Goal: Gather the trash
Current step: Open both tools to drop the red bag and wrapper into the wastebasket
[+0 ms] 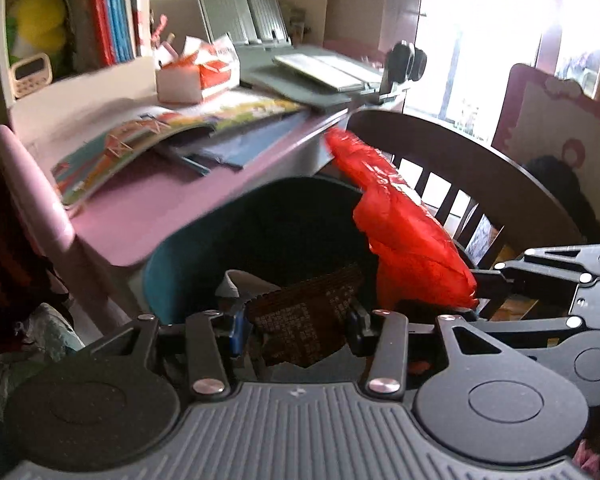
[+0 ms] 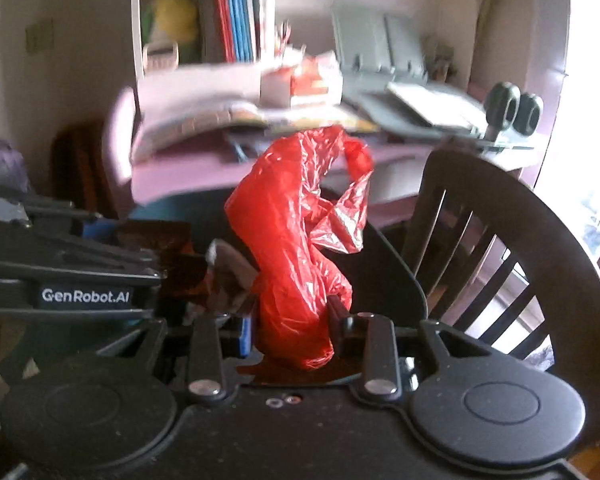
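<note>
My left gripper (image 1: 298, 326) is shut on a dark printed wrapper (image 1: 304, 320) and holds it over the open mouth of a teal trash bin (image 1: 172, 276). My right gripper (image 2: 294, 334) is shut on a crumpled red plastic bag (image 2: 300, 232), held upright beside the bin. The red bag also shows in the left wrist view (image 1: 404, 228), just right of the bin. The left gripper appears in the right wrist view (image 2: 80, 280) at the left, with the dark wrapper (image 2: 160, 240) in it. A grey-white scrap (image 1: 240, 284) lies inside the bin.
A pink desk (image 1: 148, 208) behind the bin carries open picture books (image 1: 148, 136), a tissue box (image 1: 188, 76) and a grey book stand (image 1: 260, 32). A dark wooden chair (image 1: 480, 184) stands right of the bin. Shelves (image 1: 72, 20) are at the back left.
</note>
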A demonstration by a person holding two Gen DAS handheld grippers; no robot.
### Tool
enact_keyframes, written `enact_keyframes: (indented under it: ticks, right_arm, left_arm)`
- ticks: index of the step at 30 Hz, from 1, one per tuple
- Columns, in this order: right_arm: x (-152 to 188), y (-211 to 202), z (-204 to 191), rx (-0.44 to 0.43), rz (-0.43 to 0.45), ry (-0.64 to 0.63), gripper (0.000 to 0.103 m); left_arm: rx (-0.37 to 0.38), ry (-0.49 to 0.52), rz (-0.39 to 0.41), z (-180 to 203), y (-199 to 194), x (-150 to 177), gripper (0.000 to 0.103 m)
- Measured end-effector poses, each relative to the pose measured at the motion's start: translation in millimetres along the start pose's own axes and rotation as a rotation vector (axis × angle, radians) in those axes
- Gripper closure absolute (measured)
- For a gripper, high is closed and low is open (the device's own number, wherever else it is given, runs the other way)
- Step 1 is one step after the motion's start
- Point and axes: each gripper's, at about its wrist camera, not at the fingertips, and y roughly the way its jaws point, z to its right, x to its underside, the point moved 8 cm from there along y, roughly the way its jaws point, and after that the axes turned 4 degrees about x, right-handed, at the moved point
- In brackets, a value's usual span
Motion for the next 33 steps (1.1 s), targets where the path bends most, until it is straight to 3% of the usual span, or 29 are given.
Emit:
enact_keyframes:
  ticks: [10, 18, 21, 23, 33]
  right_arm:
    - [14, 34, 4, 0.018, -0.107, -0.114, 0.067]
    - [22, 48, 6, 0.043, -0.125, -0.152, 0.063]
    - [22, 47, 5, 0.053, -0.106, -0.156, 0.059]
    - [22, 45, 5, 0.047, -0.096, -0.141, 0.056]
    - [20, 8, 3, 0.031, -0.026, -0.058, 0.049]
  left_arm:
    - [-0.041, 0.02, -0.089, -10, 47, 5, 0.057]
    - [-0.06, 0.047, -0.105, -14, 64, 4, 0.055]
    - [-0.049, 0.055, -0.087, -12, 61, 3, 0.043]
    - [-0.058, 0.064, -0.068, -9, 56, 2, 0.028]
    - [-0.059, 0.07, -0.006, -3, 9, 7, 0.026]
